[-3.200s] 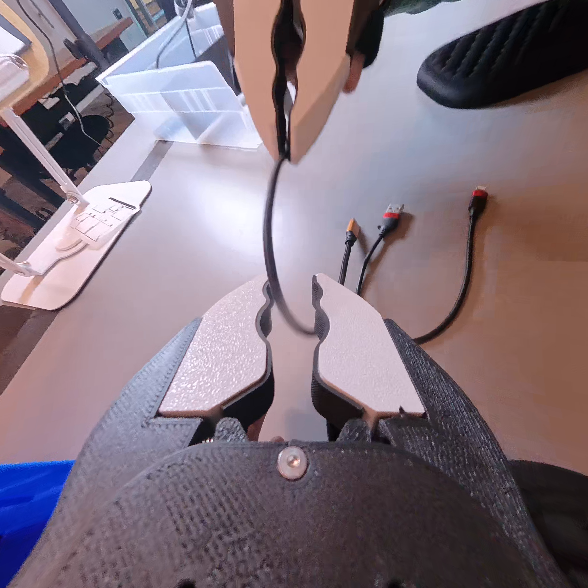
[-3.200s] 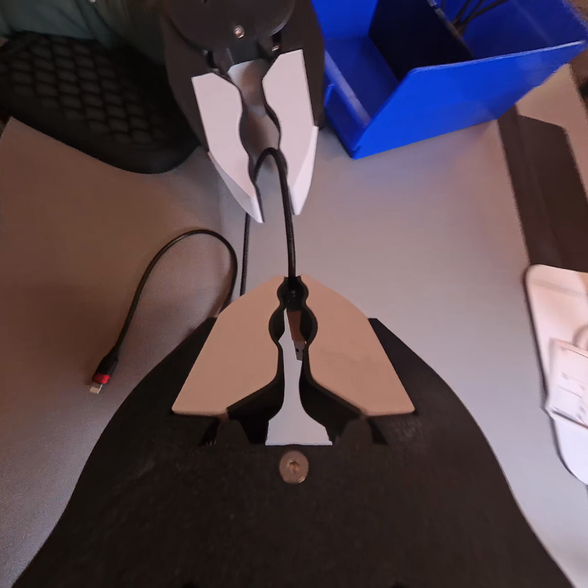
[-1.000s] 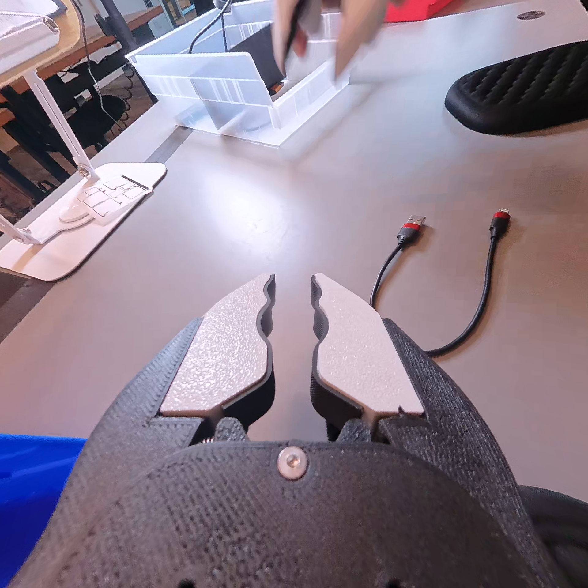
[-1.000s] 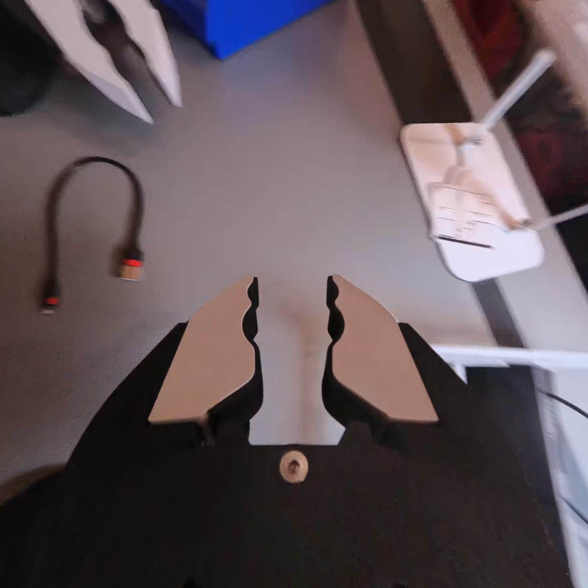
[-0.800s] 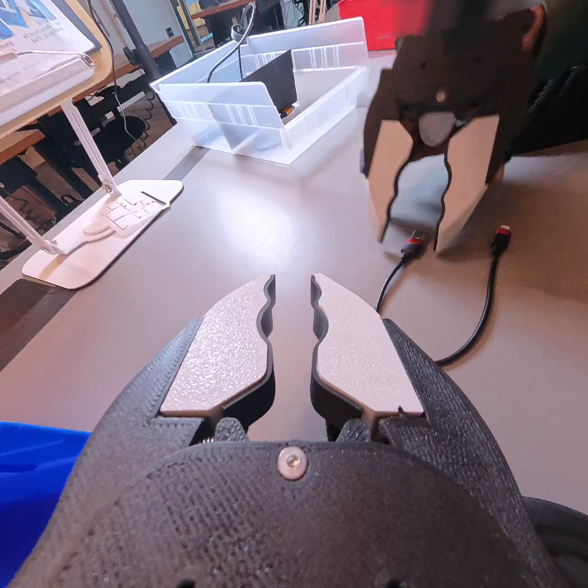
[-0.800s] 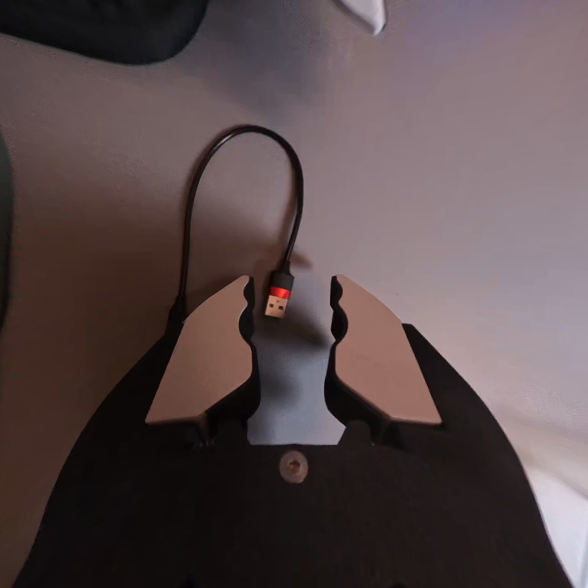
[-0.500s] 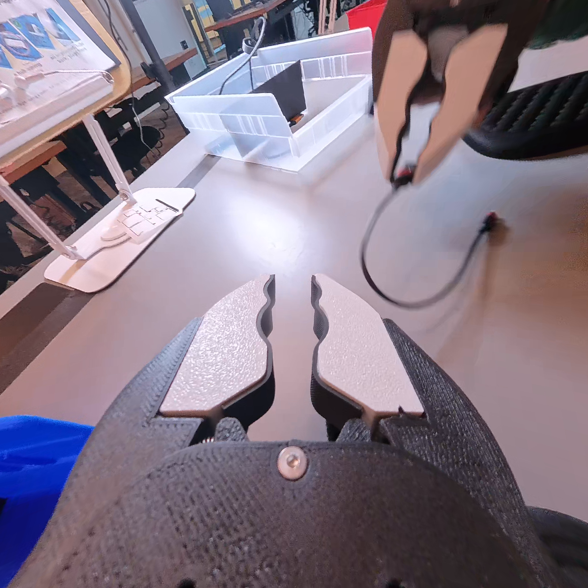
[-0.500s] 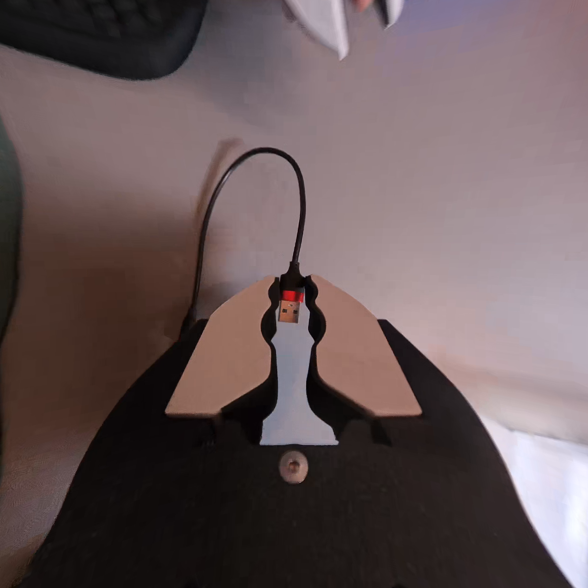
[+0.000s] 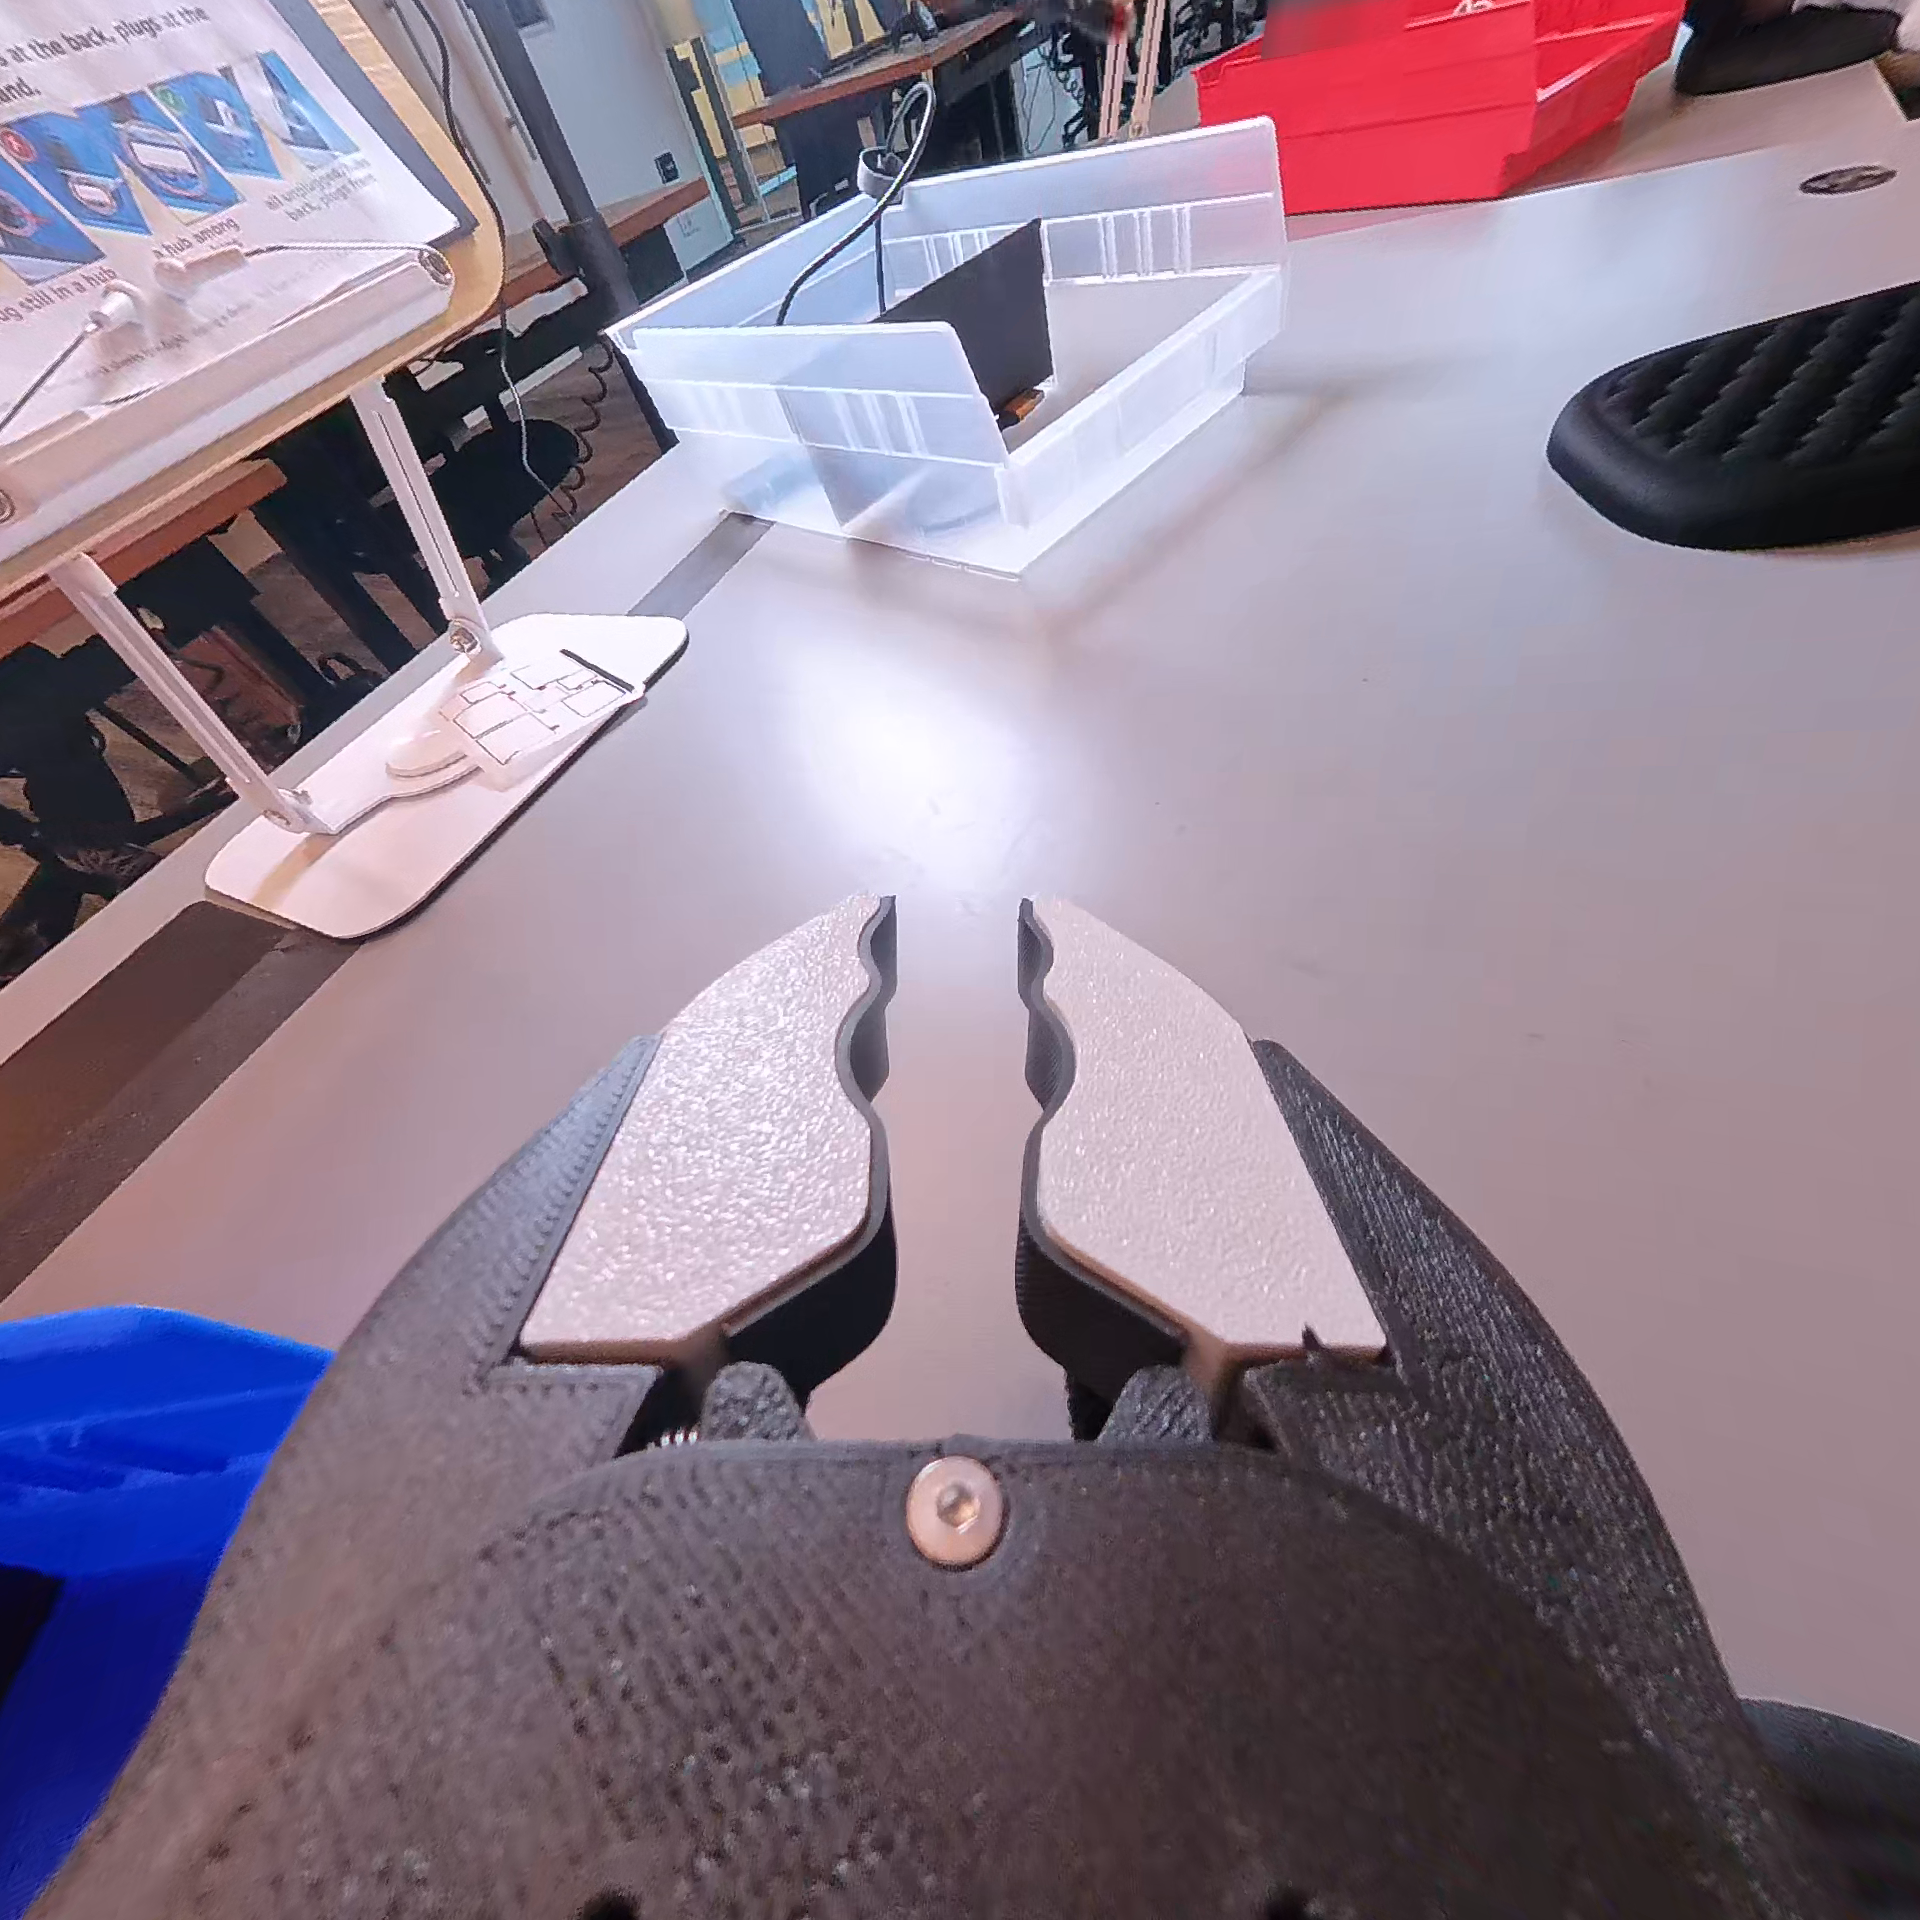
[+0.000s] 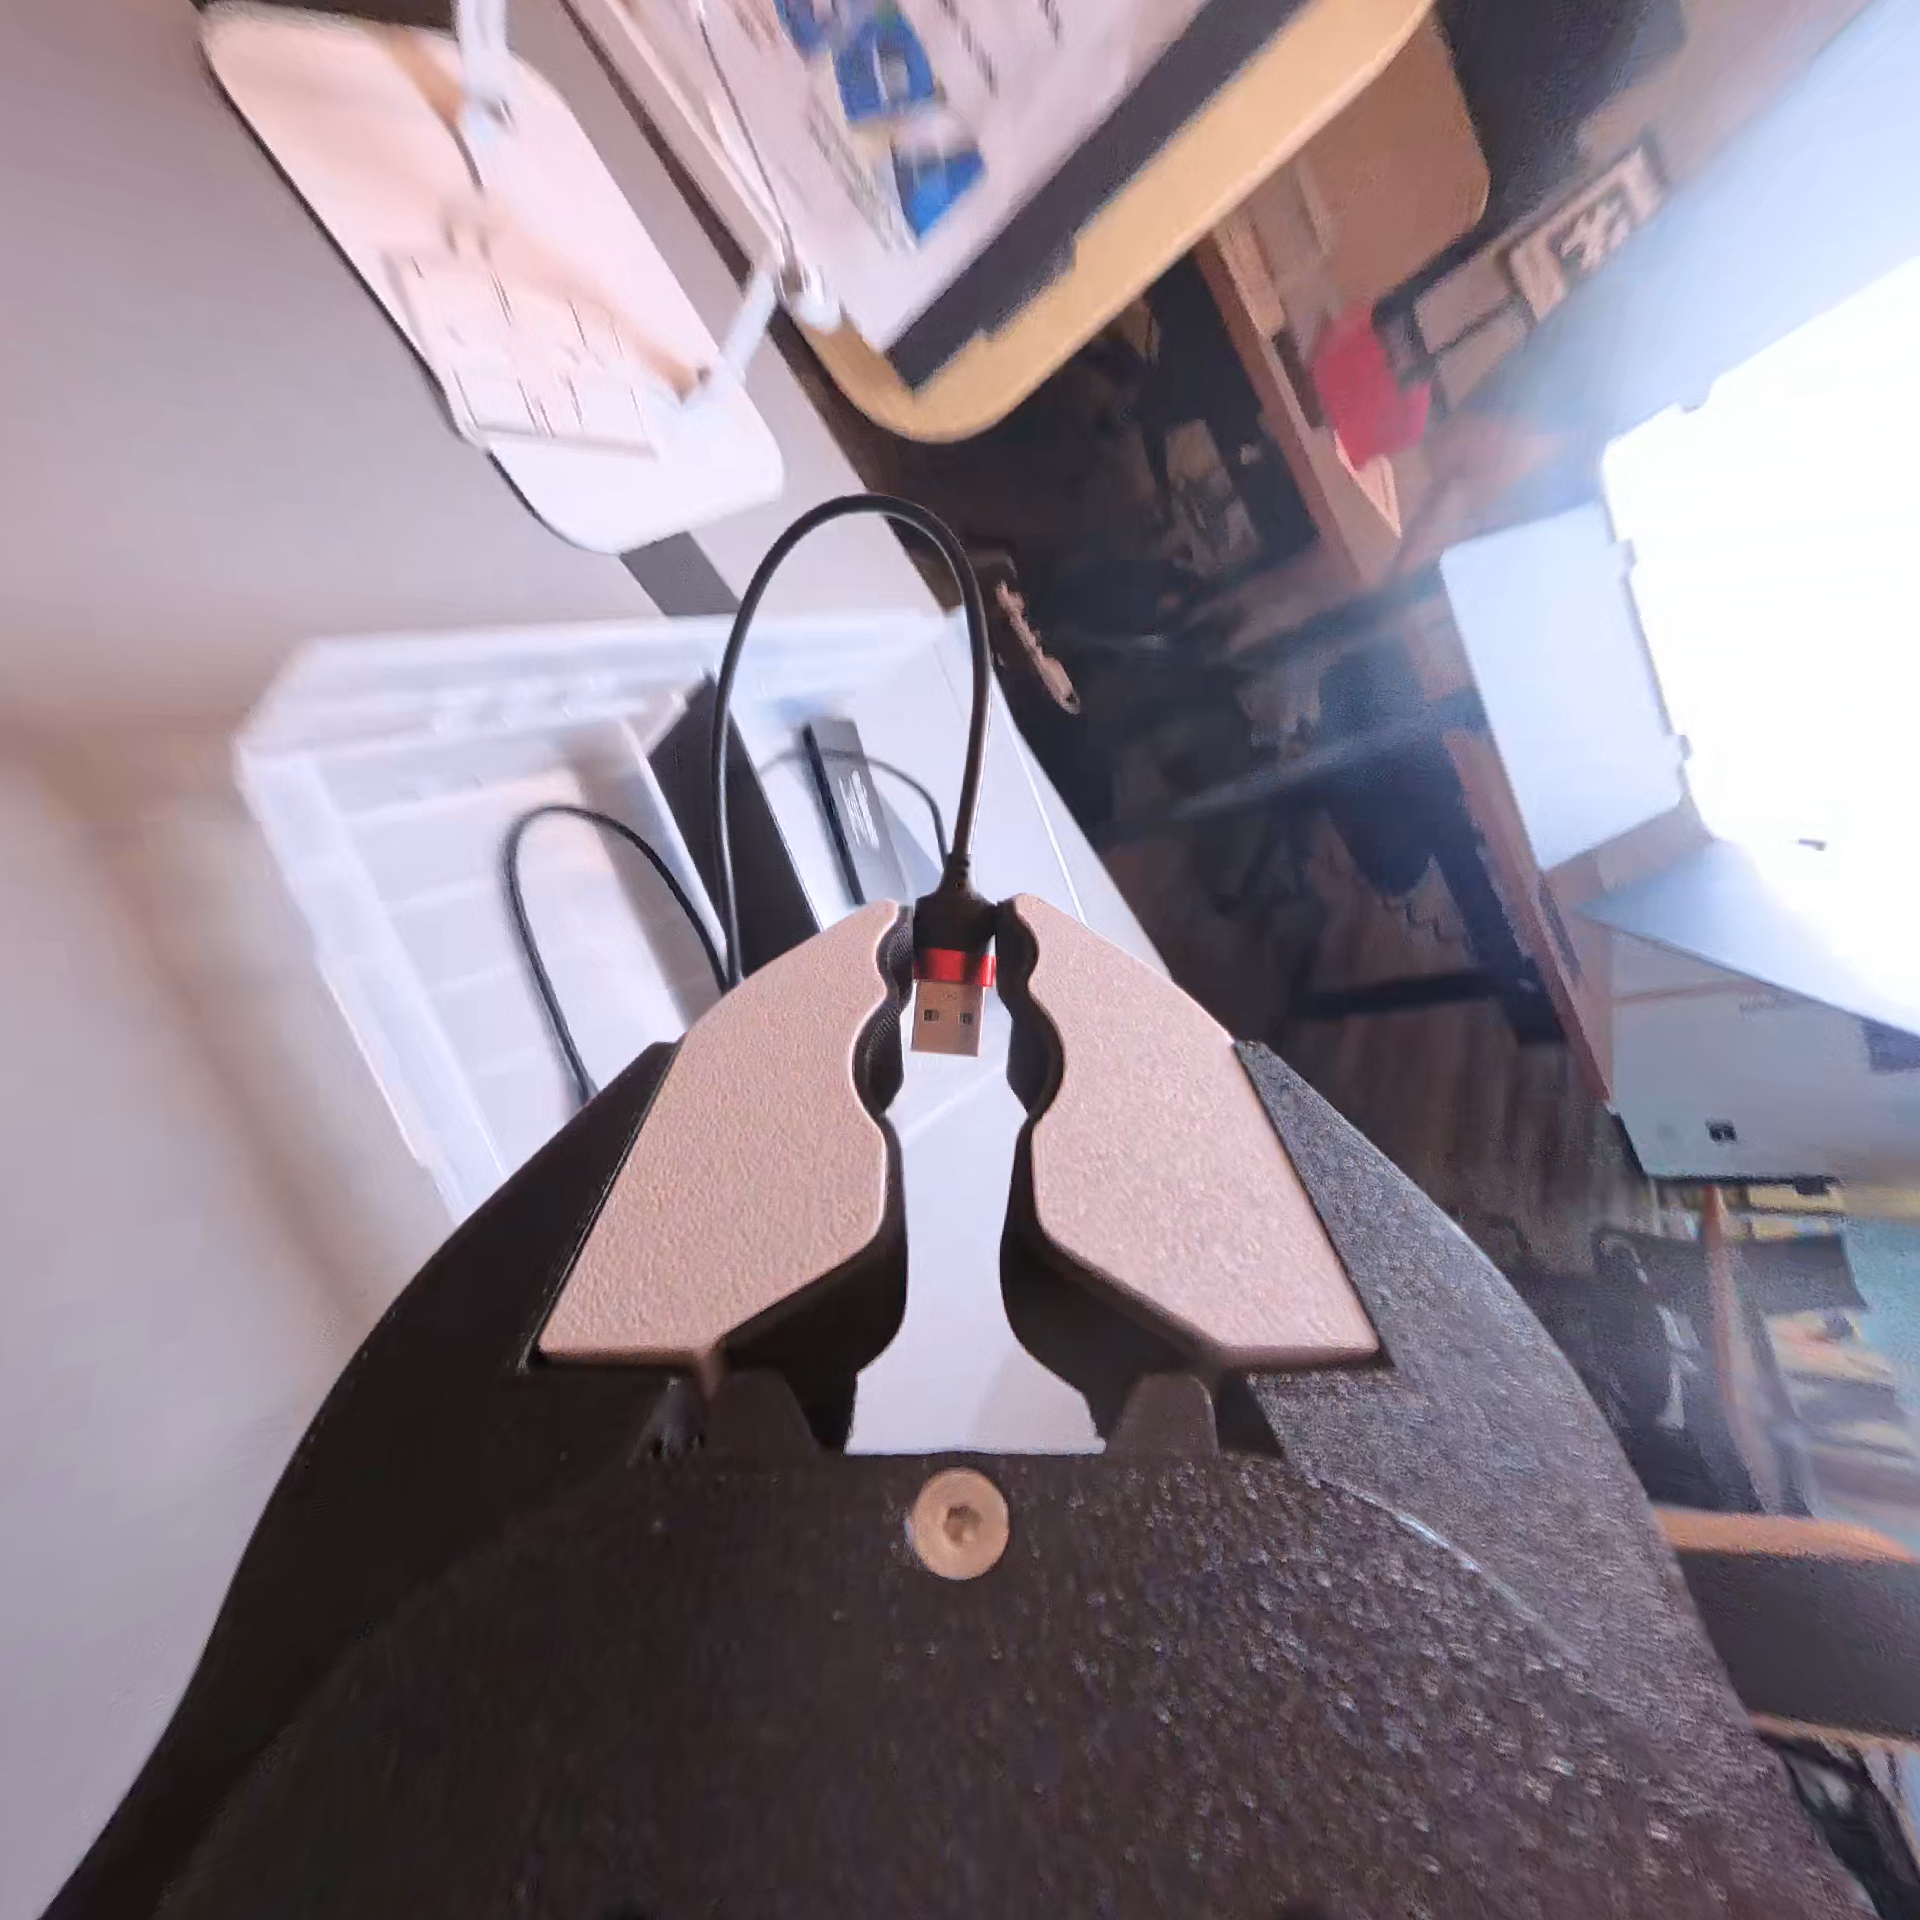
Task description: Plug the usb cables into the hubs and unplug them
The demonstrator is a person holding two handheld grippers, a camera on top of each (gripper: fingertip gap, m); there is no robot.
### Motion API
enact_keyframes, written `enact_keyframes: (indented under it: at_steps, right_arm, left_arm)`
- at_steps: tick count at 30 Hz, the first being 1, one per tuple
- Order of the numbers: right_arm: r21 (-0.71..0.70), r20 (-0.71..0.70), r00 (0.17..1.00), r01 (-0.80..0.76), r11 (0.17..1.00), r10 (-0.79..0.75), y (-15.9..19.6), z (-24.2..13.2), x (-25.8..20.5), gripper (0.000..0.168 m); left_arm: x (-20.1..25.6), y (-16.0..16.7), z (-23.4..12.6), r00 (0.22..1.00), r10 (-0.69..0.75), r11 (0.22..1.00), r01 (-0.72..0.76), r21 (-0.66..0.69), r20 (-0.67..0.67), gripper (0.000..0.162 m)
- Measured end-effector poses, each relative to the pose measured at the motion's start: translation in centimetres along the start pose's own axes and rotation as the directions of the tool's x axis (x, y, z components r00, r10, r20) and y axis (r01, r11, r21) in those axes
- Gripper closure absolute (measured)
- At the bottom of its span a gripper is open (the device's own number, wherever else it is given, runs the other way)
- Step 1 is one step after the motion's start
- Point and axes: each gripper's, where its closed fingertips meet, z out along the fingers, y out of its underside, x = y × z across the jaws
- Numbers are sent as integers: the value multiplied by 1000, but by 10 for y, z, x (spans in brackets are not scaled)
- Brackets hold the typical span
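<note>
In the left wrist view the left gripper (image 9: 956, 914) hovers released and empty above the grey table (image 9: 1351, 779), while the right wrist view shows the right gripper (image 10: 948, 914) clenched on a black USB cable (image 10: 951, 935), raised near the clear bin (image 10: 416, 748).

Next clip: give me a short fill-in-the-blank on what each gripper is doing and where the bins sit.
1. The right gripper is shut on the plug of the ____ cable.
2. The left gripper holds ____.
3. In the right wrist view, the cable loops above the ____ plastic bin.
4. In the left wrist view, behind that bin stands a ____ bin.

Missing words: USB; nothing; clear; red
</note>
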Motion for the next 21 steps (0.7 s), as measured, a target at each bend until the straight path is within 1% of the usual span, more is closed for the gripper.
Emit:
enact_keyframes:
  at_steps: [3, 7, 9, 11, 14, 15, 16, 19, 21]
  right_arm:
    - [-108, 51, 998, 33, 994, -27, 34, 36, -25, 152]
    - [-200, 156, 987, 59, 978, -27, 66, 82, -71, 152]
    - [-210, 176, 984, 48, 977, -10, 73, 100, -85, 152]
    - [-195, 194, 981, 14, 981, 24, 74, 109, -93, 152]
    - [-122, 187, 974, -103, 987, 125, 60, 109, -90, 134]
    - [-73, 183, 968, -159, 985, 170, 50, 105, -86, 126]
    - [-9, 187, 958, -221, 975, 219, 38, 98, -82, 122]
    - [166, 261, 899, -400, 901, 351, 0, 70, -81, 121]
    - [247, 316, 866, -470, 847, 388, -21, 52, -91, 121]
  left_arm:
    - [-2, 0, 0, 1000, -4, 1000, 4, -3, 13, 140]
    - [-14, 5, -1, 996, -44, 999, 46, -22, 74, 140]
    - [-20, 7, -2, 993, -64, 997, 67, -26, 104, 139]
    - [-25, 10, -3, 989, -74, 996, 79, -33, 125, 139]
    - [-27, 13, -3, 987, -81, 995, 88, -44, 137, 139]
    - [-28, 14, -3, 987, -82, 995, 90, -48, 140, 139]
    - [-28, 15, -3, 986, -84, 994, 92, -53, 141, 139]
    - [-29, 16, -3, 985, -86, 994, 95, -59, 147, 138]
    - [-30, 15, -3, 985, -85, 994, 95, -59, 153, 138]
